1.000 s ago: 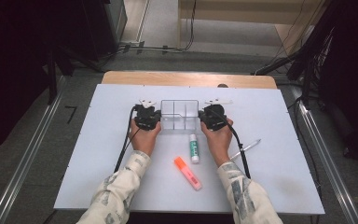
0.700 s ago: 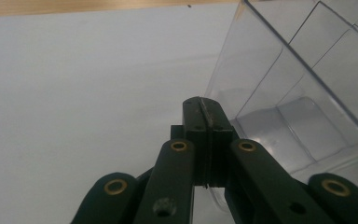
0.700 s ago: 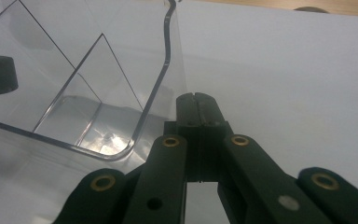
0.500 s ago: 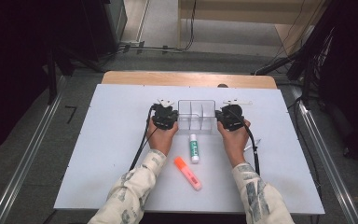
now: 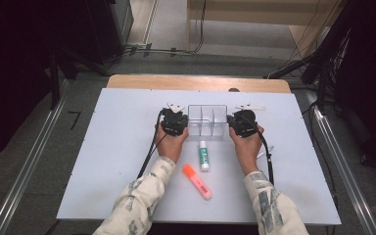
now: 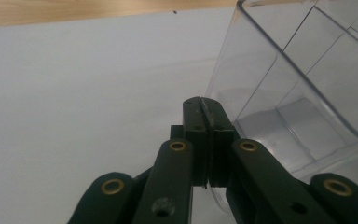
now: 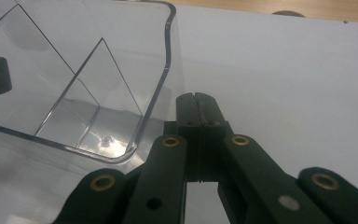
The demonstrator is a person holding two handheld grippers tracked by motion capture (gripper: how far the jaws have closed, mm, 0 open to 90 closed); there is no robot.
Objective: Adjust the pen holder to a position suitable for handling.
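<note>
A clear plastic divided box (image 5: 206, 120) stands on the white table top (image 5: 103, 161). My left gripper (image 5: 176, 110) sits close against its left end and my right gripper (image 5: 247, 111) against its right end. In the left gripper view the jaws (image 6: 204, 101) stand together beside the box wall (image 6: 298, 70). They have just been opening a hair, and nothing is between them. In the right gripper view the jaws (image 7: 197, 96) are shut on nothing beside the box corner (image 7: 163, 56).
A white and green glue stick (image 5: 203, 155) lies just in front of the box. An orange highlighter (image 5: 198, 181) lies nearer the front edge, between the person's forearms. A wooden strip (image 5: 200, 82) runs along the far edge. Cables trail back from both grippers.
Both hands and the clear box between them slid to the right across the table, then stopped. The glue stick and highlighter stayed put.
</note>
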